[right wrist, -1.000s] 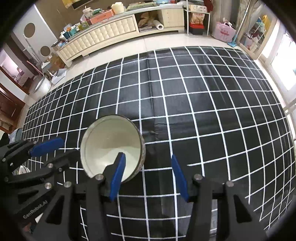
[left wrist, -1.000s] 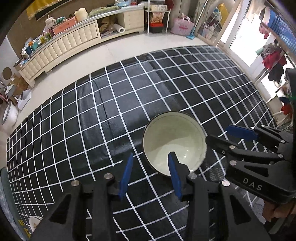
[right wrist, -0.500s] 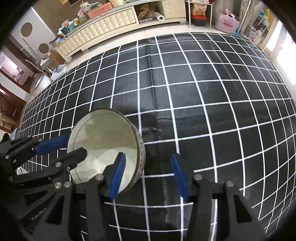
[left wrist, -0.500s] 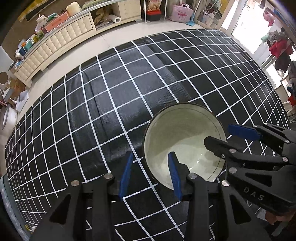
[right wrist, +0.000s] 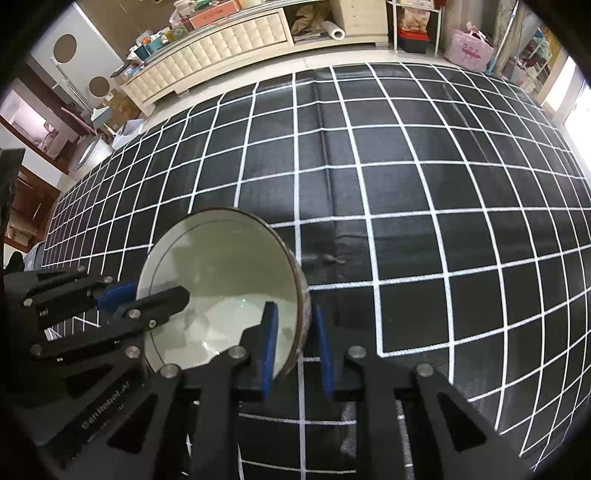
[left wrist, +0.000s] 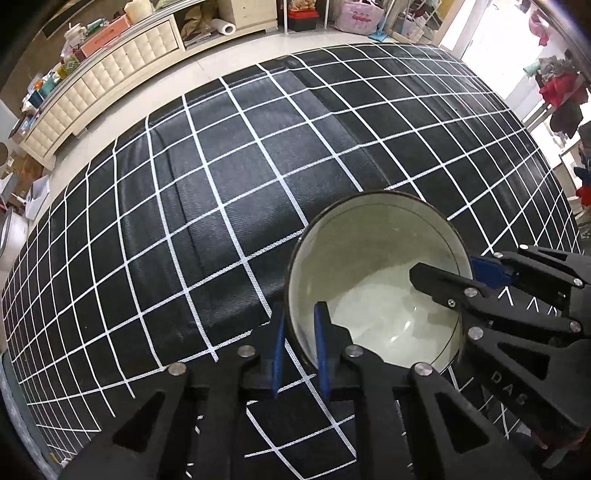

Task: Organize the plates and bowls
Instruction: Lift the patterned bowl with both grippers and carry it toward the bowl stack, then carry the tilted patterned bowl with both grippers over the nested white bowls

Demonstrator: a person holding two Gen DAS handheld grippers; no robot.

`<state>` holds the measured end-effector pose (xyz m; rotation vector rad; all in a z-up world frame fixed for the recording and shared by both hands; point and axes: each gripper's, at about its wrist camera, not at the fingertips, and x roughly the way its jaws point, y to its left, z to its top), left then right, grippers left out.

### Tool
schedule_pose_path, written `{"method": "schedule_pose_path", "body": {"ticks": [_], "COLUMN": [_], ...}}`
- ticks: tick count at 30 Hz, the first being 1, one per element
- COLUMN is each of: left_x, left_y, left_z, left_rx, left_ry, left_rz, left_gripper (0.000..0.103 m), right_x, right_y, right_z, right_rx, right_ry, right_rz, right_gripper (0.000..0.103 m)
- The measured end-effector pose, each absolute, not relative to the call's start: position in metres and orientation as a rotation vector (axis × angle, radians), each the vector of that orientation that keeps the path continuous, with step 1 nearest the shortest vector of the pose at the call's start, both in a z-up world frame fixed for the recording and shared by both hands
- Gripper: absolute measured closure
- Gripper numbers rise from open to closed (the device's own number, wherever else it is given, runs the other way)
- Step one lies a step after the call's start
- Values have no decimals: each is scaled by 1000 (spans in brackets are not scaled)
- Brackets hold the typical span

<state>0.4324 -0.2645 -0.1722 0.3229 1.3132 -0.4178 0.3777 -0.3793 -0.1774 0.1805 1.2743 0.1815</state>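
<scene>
A pale green bowl with a dark rim (left wrist: 373, 266) is held over the black grid-patterned cloth (left wrist: 221, 184). My left gripper (left wrist: 299, 354) is shut on the bowl's left rim, one pad inside and one outside. My right gripper (right wrist: 293, 354) is shut on the bowl's right rim (right wrist: 301, 295) the same way. In the left wrist view the right gripper (left wrist: 480, 273) grips the far side of the bowl. In the right wrist view the bowl (right wrist: 221, 266) tilts and the left gripper (right wrist: 122, 295) grips its left side.
The cloth (right wrist: 406, 184) spreads wide ahead and to both sides. Beyond it stand a long cream cabinet (right wrist: 229, 59) with clutter on top, a pink bag (right wrist: 469, 48) and shelves (left wrist: 406, 18).
Both grippers have closed on the bowl's rim, from open around it. The bowl now looks larger and nearer in both views and tilts slightly.
</scene>
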Motion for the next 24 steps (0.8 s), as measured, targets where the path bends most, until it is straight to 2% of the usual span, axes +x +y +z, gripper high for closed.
{"method": "schedule_pose_path", "body": {"ticks": [14,24], "left_x": [436,427], "left_y": [-276,-278], "left_z": [-187,-188], "left_rx": [348,367], "left_ry": [1325,1319], "left_rz": [-398,-411], "left_gripper": [90,90], "right_x": [381,375], "right_y": [-369,-384], "right_z": [-188,-187], "right_rx": [138,237], "right_ry": [1280,1292], "right_rz": [160,137], "right_gripper": [82,87]}}
